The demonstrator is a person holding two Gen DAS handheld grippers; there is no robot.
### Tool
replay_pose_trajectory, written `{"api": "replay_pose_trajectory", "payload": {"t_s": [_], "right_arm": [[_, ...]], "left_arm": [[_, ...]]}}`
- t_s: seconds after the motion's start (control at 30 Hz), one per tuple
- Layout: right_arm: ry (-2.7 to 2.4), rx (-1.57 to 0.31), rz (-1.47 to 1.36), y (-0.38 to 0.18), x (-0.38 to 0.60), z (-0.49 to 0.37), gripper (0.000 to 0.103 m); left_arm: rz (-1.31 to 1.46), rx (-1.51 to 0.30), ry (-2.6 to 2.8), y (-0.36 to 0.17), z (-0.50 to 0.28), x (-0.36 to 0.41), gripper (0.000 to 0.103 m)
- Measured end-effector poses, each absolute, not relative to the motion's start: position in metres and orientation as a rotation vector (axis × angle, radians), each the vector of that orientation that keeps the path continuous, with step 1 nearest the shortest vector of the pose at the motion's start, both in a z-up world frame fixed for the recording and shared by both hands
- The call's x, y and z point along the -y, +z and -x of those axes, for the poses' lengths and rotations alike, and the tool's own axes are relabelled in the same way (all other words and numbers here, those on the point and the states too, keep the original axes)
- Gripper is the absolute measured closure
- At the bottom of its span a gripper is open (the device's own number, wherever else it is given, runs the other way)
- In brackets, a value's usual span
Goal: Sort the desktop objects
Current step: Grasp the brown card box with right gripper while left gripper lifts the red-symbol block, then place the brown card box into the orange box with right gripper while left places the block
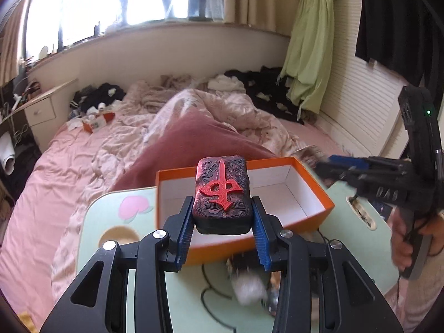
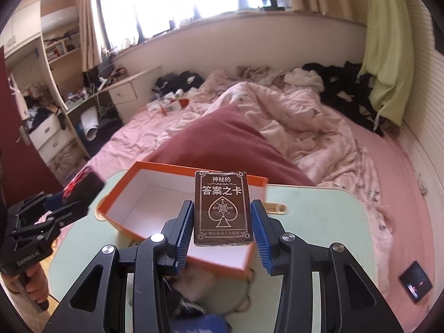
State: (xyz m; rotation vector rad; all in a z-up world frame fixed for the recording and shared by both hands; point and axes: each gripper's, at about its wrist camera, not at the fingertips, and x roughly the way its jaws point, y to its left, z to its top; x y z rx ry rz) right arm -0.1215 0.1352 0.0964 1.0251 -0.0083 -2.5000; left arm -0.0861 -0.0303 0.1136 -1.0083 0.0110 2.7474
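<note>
Two grippers hover above the orange box [image 1: 305, 219]: left gripper [image 1: 223, 223] grasping a dark block [image 1: 222, 194], right gripper [image 2: 223, 226] grasping a card box [image 2: 222, 208].

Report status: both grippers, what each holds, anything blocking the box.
Left gripper shut on dark block. Right gripper shut on card deck. Orange box open, looks empty, nothing blocking.

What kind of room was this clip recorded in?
A lived-in bedroom, most likely. An unmade bed with a pink sheet and rumpled quilt fills the view, clothes lie heaped by the wall, and curtains hang at the window. The work happens on a small green lap table set on the bed.
</note>
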Motion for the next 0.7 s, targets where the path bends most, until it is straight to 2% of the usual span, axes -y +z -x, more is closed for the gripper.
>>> {"api": "replay_pose_trajectory", "payload": {"t_s": [0.03,0.1,0.23,0.27,0.3,0.33,0.4,0.5,0.6,0.7], "right_arm": [[-2.497,0.007,-1.057,0.091,-0.128,0.131,0.061],[-2.497,0.028,-1.124,0.081,-0.121,0.146,0.048],[-2.452,0.162,-1.159,0.078,-0.132,0.148,0.041],[-2.461,0.162,-1.134,0.082,-0.137,0.138,0.034],[-2.480,0.148,-1.107,0.087,-0.141,0.128,0.027],[-2.500,0.132,-1.079,0.090,-0.143,0.117,0.025],[-2.527,0.100,-1.023,0.097,-0.149,0.093,0.018],[-2.526,0.064,-0.961,0.095,-0.158,0.052,0.016],[-2.513,-0.011,-0.951,0.080,-0.160,0.013,0.013],[-2.512,-0.095,-1.002,0.052,-0.160,-0.014,0.013]], "left_arm": [[1.042,-0.003,2.723,0.109,0.099,0.027,0.062],[1.127,0.036,2.666,0.093,0.124,0.023,0.060],[1.216,0.139,2.655,0.072,0.136,0.027,0.060],[1.195,0.165,2.642,0.073,0.130,0.028,0.060],[1.165,0.181,2.632,0.075,0.121,0.030,0.057],[1.135,0.181,2.630,0.078,0.110,0.031,0.053],[1.071,0.165,2.645,0.084,0.084,0.033,0.040],[1.019,0.116,2.652,0.087,0.046,0.038,0.034],[1.043,0.060,2.657,0.077,0.014,0.041,0.033],[1.124,0.080,2.649,0.060,-0.006,0.044,0.033]]}}
